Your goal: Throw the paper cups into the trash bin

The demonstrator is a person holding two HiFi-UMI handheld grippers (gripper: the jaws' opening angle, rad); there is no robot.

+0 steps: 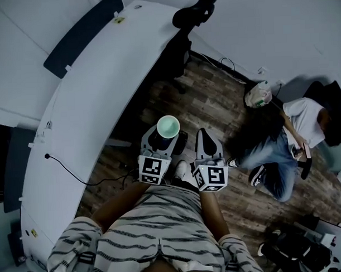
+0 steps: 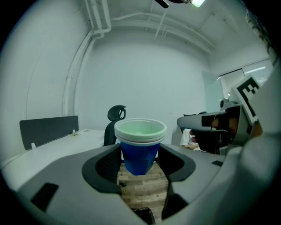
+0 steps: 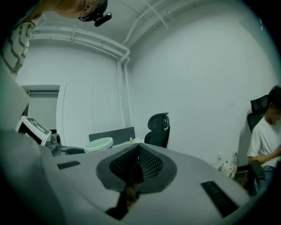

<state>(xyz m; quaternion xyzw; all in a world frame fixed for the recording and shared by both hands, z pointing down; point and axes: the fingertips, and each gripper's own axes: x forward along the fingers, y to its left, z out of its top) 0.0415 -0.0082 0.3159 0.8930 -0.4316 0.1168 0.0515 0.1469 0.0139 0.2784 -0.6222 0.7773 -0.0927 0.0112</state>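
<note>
A stack of paper cups (image 1: 168, 126), blue outside with white rims and a pale green inside, stands upright between the jaws of my left gripper (image 1: 162, 139). In the left gripper view the cups (image 2: 139, 147) sit pinched between the two dark pads, and the left gripper (image 2: 139, 161) is shut on them above the wooden floor. My right gripper (image 1: 207, 145) hangs just to the right at about the same height. Its jaws meet with nothing between them in the right gripper view (image 3: 138, 166), where the cups' rim (image 3: 99, 144) shows at the left. No trash bin is clearly in view.
A long curved white desk (image 1: 101, 79) with dark partitions (image 1: 83, 32) runs along the left. A black office chair (image 1: 191, 15) stands at its far end. A person (image 1: 293, 139) sits low at the right, a plastic bag (image 1: 258, 95) lying nearby. Wooden floor (image 1: 214, 97) lies ahead.
</note>
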